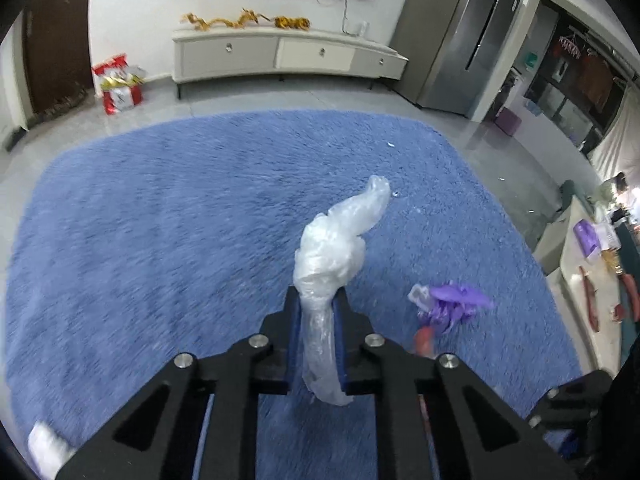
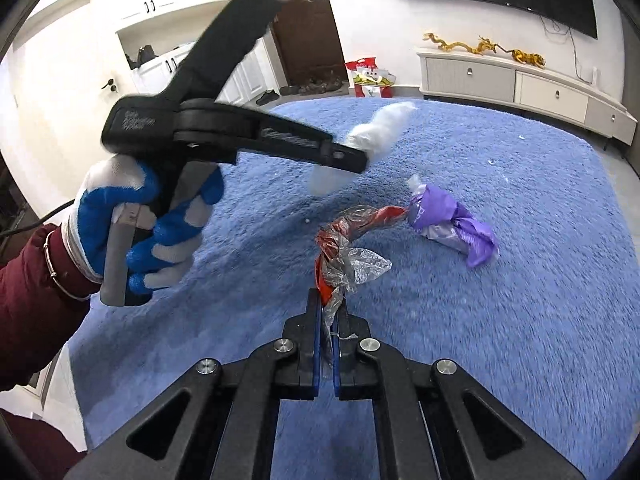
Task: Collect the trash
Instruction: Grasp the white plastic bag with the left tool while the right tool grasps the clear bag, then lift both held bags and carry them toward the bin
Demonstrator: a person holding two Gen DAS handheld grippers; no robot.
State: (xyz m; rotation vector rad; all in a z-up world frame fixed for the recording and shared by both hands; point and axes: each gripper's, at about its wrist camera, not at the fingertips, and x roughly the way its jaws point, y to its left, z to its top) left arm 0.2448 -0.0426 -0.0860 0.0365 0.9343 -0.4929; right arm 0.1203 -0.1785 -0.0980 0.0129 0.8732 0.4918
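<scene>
Twisted white plastic bag (image 1: 332, 256), knotted in the middle, clamped between the jaws of the left tool (image 1: 317, 300) and raised clear of the blue carpet (image 1: 160, 220). Same white bag seen from the right wrist view as a pale blur at the tip of the left tool. Crumpled red and clear wrapper (image 2: 344, 248) pinched tight in the right tool (image 2: 329, 312), jaws together on its thin tail, far end reaching toward a purple plastic bag (image 2: 452, 224); touching it or just short, cannot tell. Purple bag lying loose on the carpet, near both tools, held by neither. Gloved left hand (image 2: 148, 224), blue and white, wrapped round the left tool's handle, dark red sleeve behind. Further out: low white cabinet (image 1: 280, 52) against the wall, red gift bag (image 1: 118, 84) on the floor beside a dark door.

Step in hand, by judgement: pick-up, two pieces gripped. Next move likely calls for carrying both to a bin, none in view, then returning for the purple bag.
</scene>
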